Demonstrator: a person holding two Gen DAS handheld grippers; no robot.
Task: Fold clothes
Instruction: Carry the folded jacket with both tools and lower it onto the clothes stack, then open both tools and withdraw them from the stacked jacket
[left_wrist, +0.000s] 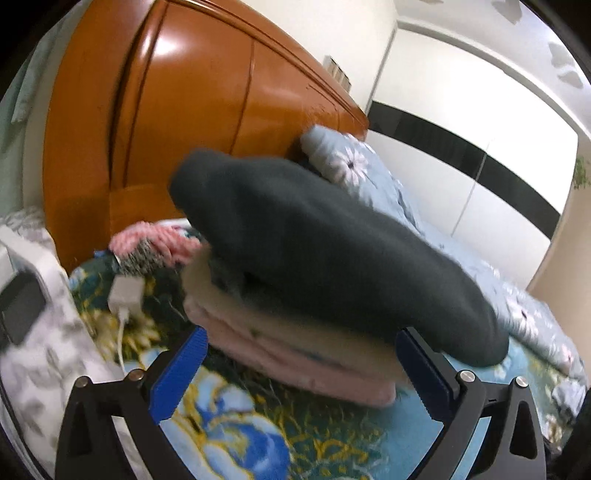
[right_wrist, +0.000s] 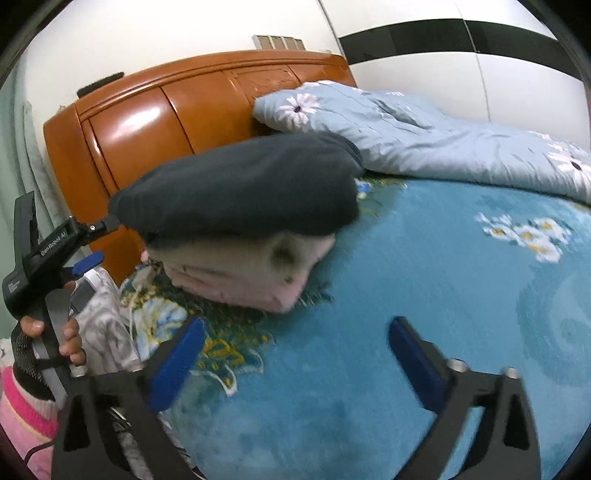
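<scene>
Left wrist view: the left gripper (left_wrist: 299, 365) stands wide and empty just before the stack of folded clothes (left_wrist: 295, 343). The dark garment (left_wrist: 332, 251) on top overhangs the stack toward the blue quilt (left_wrist: 406, 195); a nudge could tip it off.

Right wrist view: the right gripper (right_wrist: 295, 354) gapes wide, holding nothing, near the stack. The blurred dark garment may be slumping already.

Pink folded pile (left_wrist: 295, 354) mostly hidden under dark garment (left_wrist: 325, 243), charger (left_wrist: 125, 291) blurred, quilt (right_wrist: 443, 140) cut off at right edge
</scene>
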